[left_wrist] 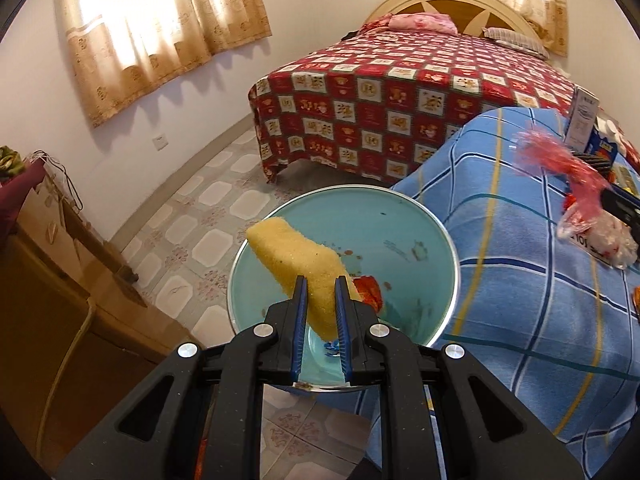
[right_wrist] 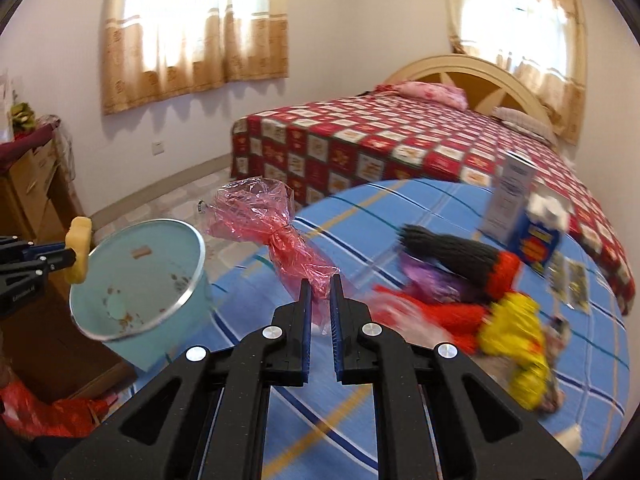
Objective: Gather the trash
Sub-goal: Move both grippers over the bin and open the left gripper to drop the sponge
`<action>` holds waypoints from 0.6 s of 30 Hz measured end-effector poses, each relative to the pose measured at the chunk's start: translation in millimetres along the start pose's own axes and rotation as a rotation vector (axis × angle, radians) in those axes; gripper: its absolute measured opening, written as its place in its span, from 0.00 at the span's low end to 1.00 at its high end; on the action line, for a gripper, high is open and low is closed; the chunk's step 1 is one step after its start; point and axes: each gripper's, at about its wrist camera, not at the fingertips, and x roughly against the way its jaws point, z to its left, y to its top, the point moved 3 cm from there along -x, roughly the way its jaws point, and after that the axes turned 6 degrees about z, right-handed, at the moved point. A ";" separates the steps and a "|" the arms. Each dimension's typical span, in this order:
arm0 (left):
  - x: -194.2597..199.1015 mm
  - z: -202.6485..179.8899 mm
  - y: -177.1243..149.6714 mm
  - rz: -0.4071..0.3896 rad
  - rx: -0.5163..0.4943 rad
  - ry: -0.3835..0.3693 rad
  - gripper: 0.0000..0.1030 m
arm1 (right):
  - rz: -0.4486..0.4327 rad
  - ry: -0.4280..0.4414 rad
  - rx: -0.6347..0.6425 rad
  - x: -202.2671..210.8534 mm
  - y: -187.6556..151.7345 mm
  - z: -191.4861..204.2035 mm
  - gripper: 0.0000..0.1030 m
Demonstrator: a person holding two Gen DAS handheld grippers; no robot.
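Left tool [left_wrist: 321, 280] clenched on yellow foam sponge [left_wrist: 296, 256] above pale blue round bin [left_wrist: 436, 224]. Right tool [right_wrist: 320, 280] grasping crinkled red cellophane wrapper [right_wrist: 276, 224] over blue plaid worktop [right_wrist: 360, 400].

The left gripper [left_wrist: 321, 280] was clamped on a sponge [left_wrist: 298, 258]; the right gripper [right_wrist: 320, 280] pinched a red wrapper [right_wrist: 276, 232].

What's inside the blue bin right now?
Inside the blue bin: a red scrap and small stains on the bottom. The yellow sponge in the left gripper above it hides part of the floor.
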 end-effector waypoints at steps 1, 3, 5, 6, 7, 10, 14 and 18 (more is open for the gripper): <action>0.1 1.7 0.3 -0.002 0.001 0.004 0.14 | 0.000 0.004 0.007 -3.2 2.6 5.2 0.09; -0.9 6.0 0.4 -0.003 0.008 0.010 0.14 | -0.001 0.023 0.028 -11.8 10.2 18.8 0.09; -1.7 10.5 1.2 -0.003 0.015 0.014 0.13 | -0.002 0.042 0.047 -19.0 17.7 31.8 0.09; -2.0 12.7 1.4 -0.004 0.017 0.019 0.14 | -0.003 0.049 0.053 -21.5 20.2 36.4 0.09; -2.4 15.6 1.7 -0.007 0.019 0.026 0.14 | -0.003 0.055 0.058 -23.6 22.3 40.7 0.09; -3.8 25.7 1.9 -0.006 0.033 0.040 0.14 | -0.003 0.077 0.078 -31.3 29.5 56.2 0.09; -5.5 36.4 1.6 -0.003 0.050 0.052 0.14 | 0.003 0.096 0.108 -41.8 36.2 75.1 0.09; -8.4 44.8 1.8 0.003 0.064 0.065 0.14 | 0.012 0.111 0.131 -50.2 40.0 90.1 0.09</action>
